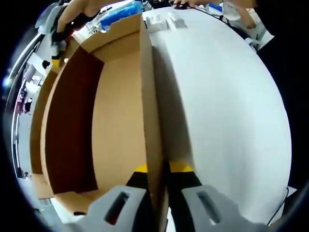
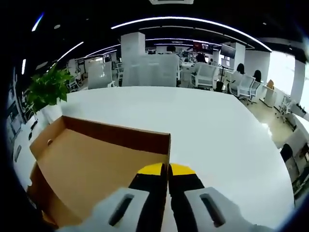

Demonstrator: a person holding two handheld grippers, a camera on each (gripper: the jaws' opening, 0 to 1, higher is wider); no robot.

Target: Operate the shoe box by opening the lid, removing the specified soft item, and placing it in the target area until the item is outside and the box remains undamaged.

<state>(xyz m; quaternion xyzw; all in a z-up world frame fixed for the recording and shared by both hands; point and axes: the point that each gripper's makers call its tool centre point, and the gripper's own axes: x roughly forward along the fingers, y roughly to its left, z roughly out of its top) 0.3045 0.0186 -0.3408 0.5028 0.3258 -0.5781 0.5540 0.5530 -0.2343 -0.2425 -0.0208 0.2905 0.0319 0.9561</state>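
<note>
Right gripper view shows the white bench stretching away, with the open cardboard shoe box sitting on it at the near left. The right hand-held gripper is clenched on the box's near corner edge. In the left gripper view the left hand-held gripper straddles an upright cardboard panel, jaws pinched on its thin edge. The card looks light and stiff but easily creased, so I would hold near a fold or corner. No soft item can be made out; the dark brown interior may hide it
</note>
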